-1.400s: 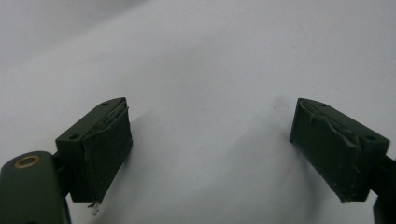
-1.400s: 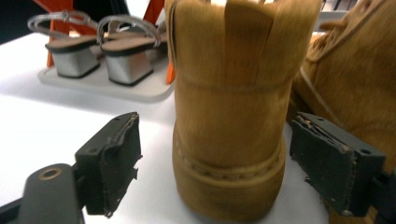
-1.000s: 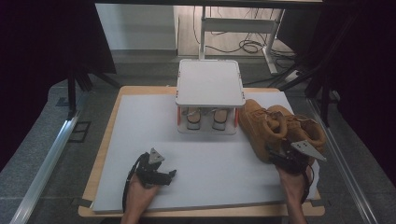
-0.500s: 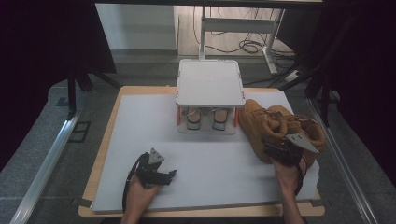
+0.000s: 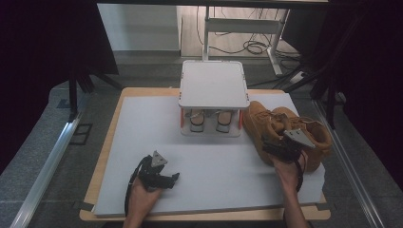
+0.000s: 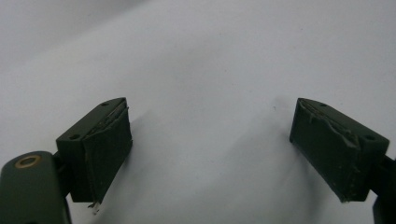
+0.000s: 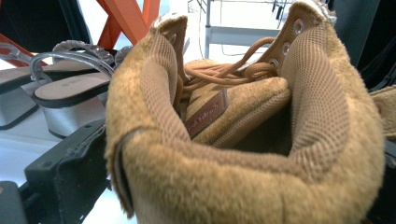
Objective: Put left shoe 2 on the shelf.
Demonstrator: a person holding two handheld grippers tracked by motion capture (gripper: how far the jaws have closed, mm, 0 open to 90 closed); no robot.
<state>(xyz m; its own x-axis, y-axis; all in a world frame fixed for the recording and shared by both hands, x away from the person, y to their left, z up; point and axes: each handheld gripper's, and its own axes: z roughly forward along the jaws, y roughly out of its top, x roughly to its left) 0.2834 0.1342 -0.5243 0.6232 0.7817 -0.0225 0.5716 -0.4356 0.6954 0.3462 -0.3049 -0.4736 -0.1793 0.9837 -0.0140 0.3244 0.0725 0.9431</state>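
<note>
Two tan lace-up boots stand side by side at the right of the white board, the left boot (image 5: 262, 124) beside the right boot (image 5: 317, 135). My right gripper (image 5: 272, 145) is at the heel of the left boot (image 7: 243, 140). Its jaws have just been opening and stand wide on either side of the collar; the pads do not visibly press on it. My left gripper (image 5: 172, 178) rests low on the board near the front left, open, with bare white surface between its jaws (image 6: 210, 154).
A white rack (image 5: 214, 85) with orange legs (image 7: 126, 23) stands at the back middle, with a pair of grey-heeled sandals (image 5: 209, 121) under it, just left of the boots. The white board (image 5: 214, 161) lies on a wooden table (image 5: 102, 164). Cables lie on the floor behind.
My right gripper has moved left and farther in, up to the left boot's heel, and its jaws are wider. The left gripper and the boots have stayed put.
</note>
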